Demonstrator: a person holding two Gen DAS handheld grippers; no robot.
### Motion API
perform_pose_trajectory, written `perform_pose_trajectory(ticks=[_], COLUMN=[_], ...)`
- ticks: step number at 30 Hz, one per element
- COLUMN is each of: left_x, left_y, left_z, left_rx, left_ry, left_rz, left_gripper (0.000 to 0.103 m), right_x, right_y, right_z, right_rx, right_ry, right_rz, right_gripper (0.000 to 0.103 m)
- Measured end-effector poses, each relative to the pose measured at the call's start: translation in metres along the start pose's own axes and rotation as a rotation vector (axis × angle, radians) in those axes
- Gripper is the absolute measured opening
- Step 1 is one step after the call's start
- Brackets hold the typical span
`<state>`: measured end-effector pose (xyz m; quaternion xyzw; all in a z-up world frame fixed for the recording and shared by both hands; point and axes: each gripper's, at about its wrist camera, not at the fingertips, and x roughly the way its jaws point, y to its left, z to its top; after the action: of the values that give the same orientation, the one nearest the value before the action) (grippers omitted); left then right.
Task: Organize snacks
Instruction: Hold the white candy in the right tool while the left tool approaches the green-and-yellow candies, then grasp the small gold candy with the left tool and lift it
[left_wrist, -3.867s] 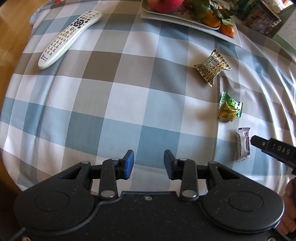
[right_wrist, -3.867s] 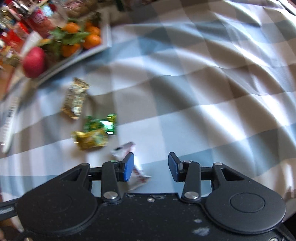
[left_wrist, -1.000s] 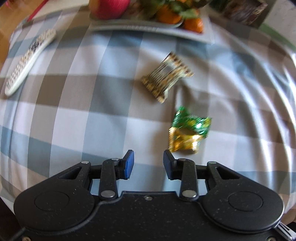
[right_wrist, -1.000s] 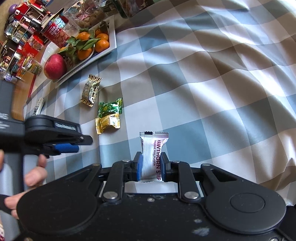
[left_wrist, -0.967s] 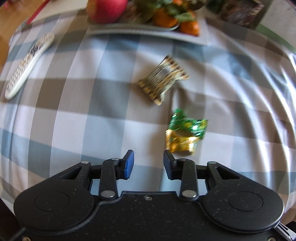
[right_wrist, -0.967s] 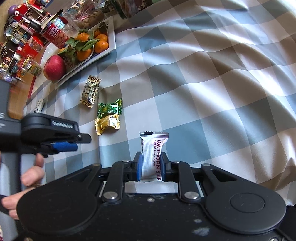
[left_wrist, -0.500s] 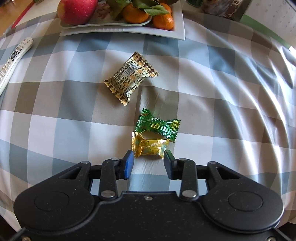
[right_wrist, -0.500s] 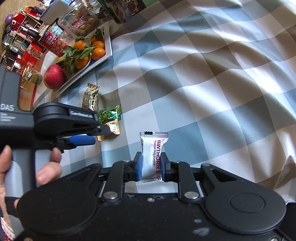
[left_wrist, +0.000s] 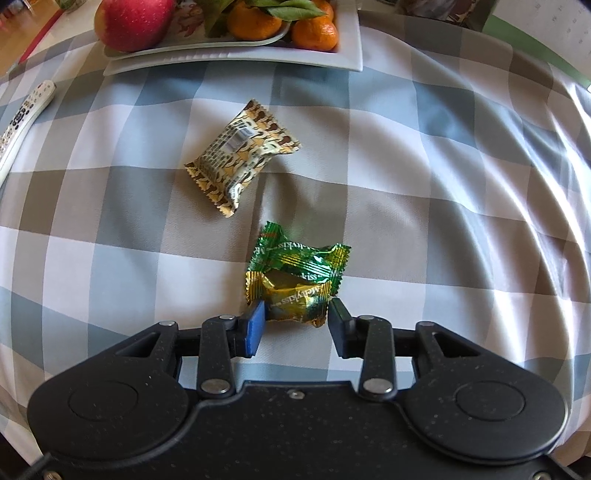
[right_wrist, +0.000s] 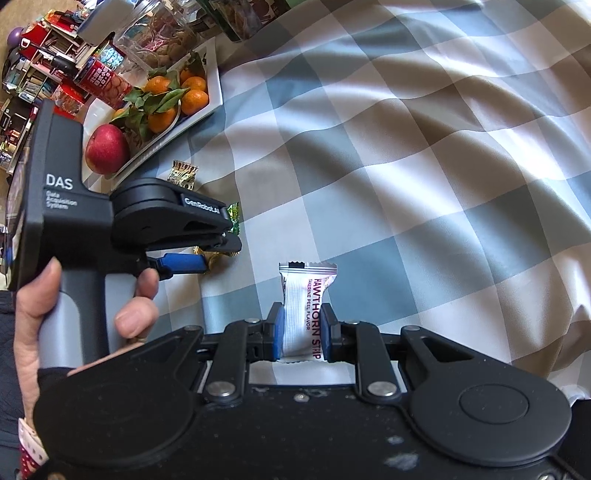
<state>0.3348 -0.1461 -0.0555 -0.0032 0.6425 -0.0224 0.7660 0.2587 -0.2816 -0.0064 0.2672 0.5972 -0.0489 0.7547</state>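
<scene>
A gold-wrapped candy (left_wrist: 293, 300) lies on the checked tablecloth against a green-wrapped candy (left_wrist: 299, 256). My left gripper (left_wrist: 295, 325) points down over them, open, with the gold candy between its fingertips; the left blue pad (left_wrist: 255, 325) sits at the wrapper's edge, the right one stands clear. A patterned snack pack (left_wrist: 242, 157) lies farther back. My right gripper (right_wrist: 299, 332) is shut on a white hawthorn strip pack (right_wrist: 306, 295), held upright above the cloth. In the right wrist view the left gripper (right_wrist: 214, 254), held by a hand (right_wrist: 74, 295), covers most of the candies.
A white tray (left_wrist: 236, 62) with an apple (left_wrist: 133, 20) and tangerines (left_wrist: 255, 22) stands at the back. A white remote (left_wrist: 22, 122) lies at the left edge. Jars and boxes (right_wrist: 110, 66) crowd behind the tray. The wrinkled cloth (right_wrist: 424, 184) stretches right.
My left gripper has moved toward the two candies and lower, so the gold candy now lies between its fingertips. The right gripper has kept still with the white pack.
</scene>
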Motion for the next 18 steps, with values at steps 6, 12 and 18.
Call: perform_pose_trajectory(ticks=[6,12,18], left_x=[0.001,-0.002,-0.017], left_y=[0.0,0.009,0.019], left_z=[-0.001,0.001,-0.003], left_rx=[-0.008,-0.026,-0.039], left_ry=[0.006,0.013,0.021], left_rz=[0.004,-0.019,-0.045], left_gripper=[0.043,0.035,0.035], right_x=[-0.001,-0.002,-0.005], right_y=[-0.001,-0.002,-0.005], right_z=[-0.001,0.0,0.001], right_rx=[0.002,0.003,0.017], right_ry=[-0.002,-0.002,-0.007], right_rz=[0.001,0.002,0.001], right_gripper=[0.021,0.021,0.021])
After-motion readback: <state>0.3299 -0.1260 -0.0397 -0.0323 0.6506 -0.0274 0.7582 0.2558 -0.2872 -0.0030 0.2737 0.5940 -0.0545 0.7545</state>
